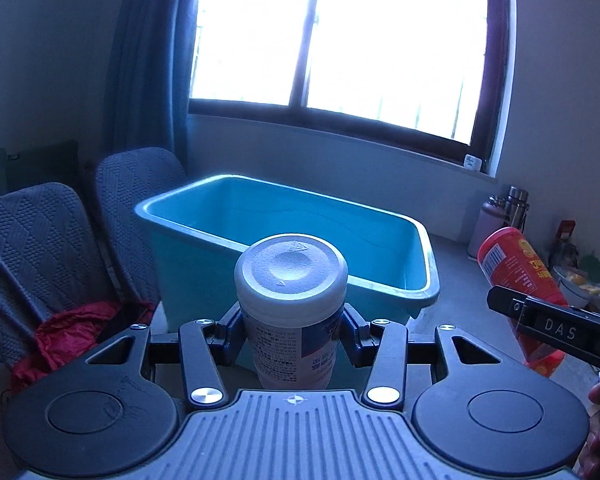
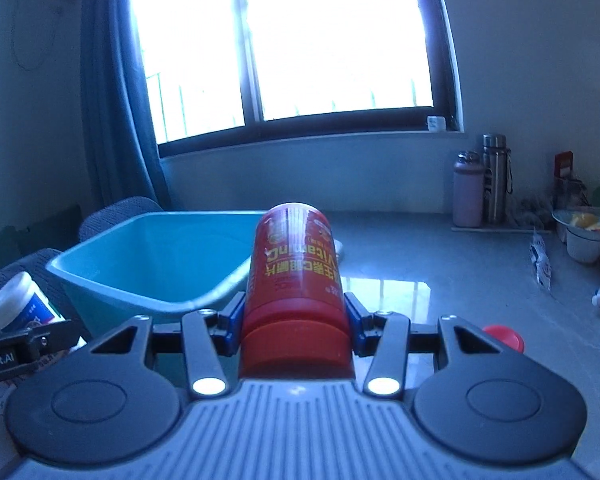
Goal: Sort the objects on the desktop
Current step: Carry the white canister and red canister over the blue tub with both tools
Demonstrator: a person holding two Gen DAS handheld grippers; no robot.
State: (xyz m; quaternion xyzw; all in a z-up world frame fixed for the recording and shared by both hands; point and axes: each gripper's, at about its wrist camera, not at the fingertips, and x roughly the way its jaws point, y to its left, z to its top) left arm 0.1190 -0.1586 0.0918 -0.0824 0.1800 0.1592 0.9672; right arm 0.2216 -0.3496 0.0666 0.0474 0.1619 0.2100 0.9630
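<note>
Mostly hidden, left gripper (image 1: 291, 330) pads clamp white jar (image 1: 291, 280); right gripper (image 2: 294, 322) clamps red bottle (image 2: 294, 272).

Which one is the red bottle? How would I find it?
Start at the big window, then drop to the teal bin on the grey table. Just right of the bin, the right hand-held gripper grips the red bottle. It has yellow writing and is held cap-end nearest the camera, unlike the white bottle.
</note>
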